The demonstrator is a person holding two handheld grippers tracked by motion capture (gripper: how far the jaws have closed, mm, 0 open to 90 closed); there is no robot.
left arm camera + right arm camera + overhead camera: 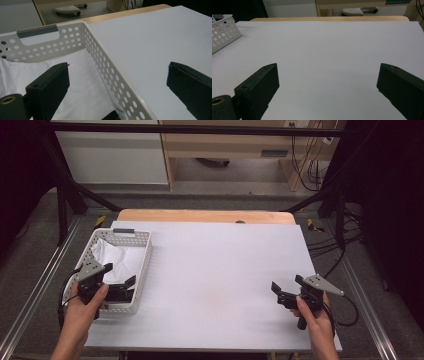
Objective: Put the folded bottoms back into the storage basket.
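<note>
A white perforated basket (149,251) stands at the left of the table with a white cloth (112,255) lying in it. My left gripper (120,274) is open over the basket's near right corner. In the left gripper view (117,67) one jaw hangs over the cloth (82,82), the other is outside over the table, and the basket wall (75,37) runs between them. My right gripper (286,282) is open low over the table's right side with nothing between its jaws. The right gripper view (328,66) shows bare white surface ahead and the basket (223,35) at far left.
A white sheet (220,265) covers the table, with a wooden edge (205,215) showing at the far side. Black frame legs and cables stand on the floor beyond and to the right. A cabinet and desk sit behind.
</note>
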